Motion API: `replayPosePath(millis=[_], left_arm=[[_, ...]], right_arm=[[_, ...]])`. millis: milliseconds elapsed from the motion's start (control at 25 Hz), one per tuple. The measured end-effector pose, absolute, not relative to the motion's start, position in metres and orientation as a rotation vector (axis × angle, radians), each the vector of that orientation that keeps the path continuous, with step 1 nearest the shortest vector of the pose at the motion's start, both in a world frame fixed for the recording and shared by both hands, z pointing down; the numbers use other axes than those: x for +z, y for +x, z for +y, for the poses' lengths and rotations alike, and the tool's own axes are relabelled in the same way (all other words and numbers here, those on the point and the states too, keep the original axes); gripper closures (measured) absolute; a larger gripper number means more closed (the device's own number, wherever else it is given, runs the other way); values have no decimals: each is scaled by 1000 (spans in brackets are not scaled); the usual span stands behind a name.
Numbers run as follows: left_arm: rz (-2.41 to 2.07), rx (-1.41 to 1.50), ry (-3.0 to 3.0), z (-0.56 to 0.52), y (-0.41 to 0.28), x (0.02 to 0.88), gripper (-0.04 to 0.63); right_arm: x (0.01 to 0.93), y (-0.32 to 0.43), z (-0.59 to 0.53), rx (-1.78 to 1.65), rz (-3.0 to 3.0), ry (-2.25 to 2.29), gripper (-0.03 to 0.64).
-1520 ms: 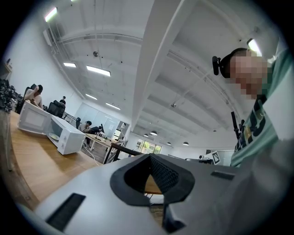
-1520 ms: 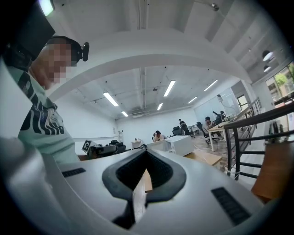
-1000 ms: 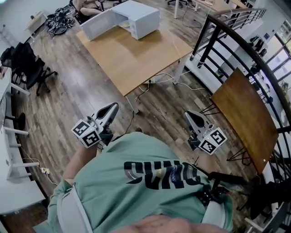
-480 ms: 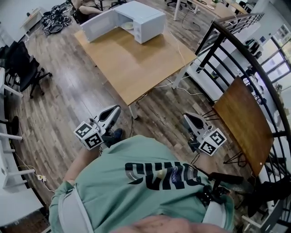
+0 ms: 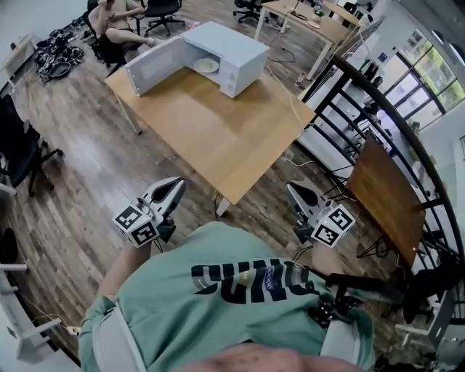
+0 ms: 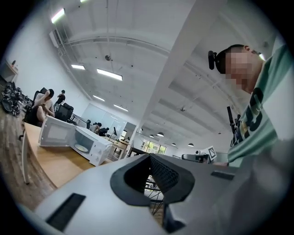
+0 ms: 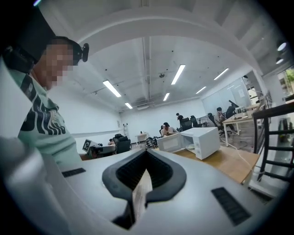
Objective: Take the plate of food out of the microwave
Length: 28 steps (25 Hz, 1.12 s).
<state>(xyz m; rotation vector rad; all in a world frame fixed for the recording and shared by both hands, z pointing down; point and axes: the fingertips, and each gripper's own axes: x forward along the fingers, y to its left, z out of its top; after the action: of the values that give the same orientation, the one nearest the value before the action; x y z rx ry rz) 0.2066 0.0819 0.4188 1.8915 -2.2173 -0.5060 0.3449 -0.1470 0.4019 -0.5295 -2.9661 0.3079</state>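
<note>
The white microwave (image 5: 231, 45) stands at the far end of a wooden table (image 5: 211, 131), its door (image 5: 149, 67) swung open to the left. A plate of food (image 5: 206, 65) lies inside it. Both grippers hover near my chest, short of the table's near corner and far from the microwave. My left gripper (image 5: 178, 183) is shut and empty, and so is my right gripper (image 5: 290, 186). In the left gripper view the microwave (image 6: 92, 146) and plate (image 6: 81, 148) show at left beyond the shut left gripper (image 6: 149, 156). The right gripper view has the microwave (image 7: 202, 140) ahead to the right of the shut right gripper (image 7: 146, 151).
A black metal railing (image 5: 378, 80) runs along the right, with a brown side table (image 5: 385, 196) behind it. Cables (image 5: 290, 149) trail on the floor by the table's right side. A person (image 5: 109, 14) sits on a chair behind the table; a black chair (image 5: 18, 149) stands left.
The table and microwave have come nearer and lower in the head view as I walked toward them. Both grippers travelled along with me, still shut and level.
</note>
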Motion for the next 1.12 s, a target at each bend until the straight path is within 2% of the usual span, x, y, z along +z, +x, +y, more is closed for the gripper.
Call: replayPosePath(millis=[200,520,1120], left_arm=[[-2270,-527,1831,133,155,422,598],[-2366,-540,1721,186,121,424,598],[-2586,-524,1370,221,49,428,598]], right_arm=[[398,283,-98,283,-2934,-614,609],[395,222,-65,316,-2923,-748,609],[409,73,-49,389,-2785,-1125,609]])
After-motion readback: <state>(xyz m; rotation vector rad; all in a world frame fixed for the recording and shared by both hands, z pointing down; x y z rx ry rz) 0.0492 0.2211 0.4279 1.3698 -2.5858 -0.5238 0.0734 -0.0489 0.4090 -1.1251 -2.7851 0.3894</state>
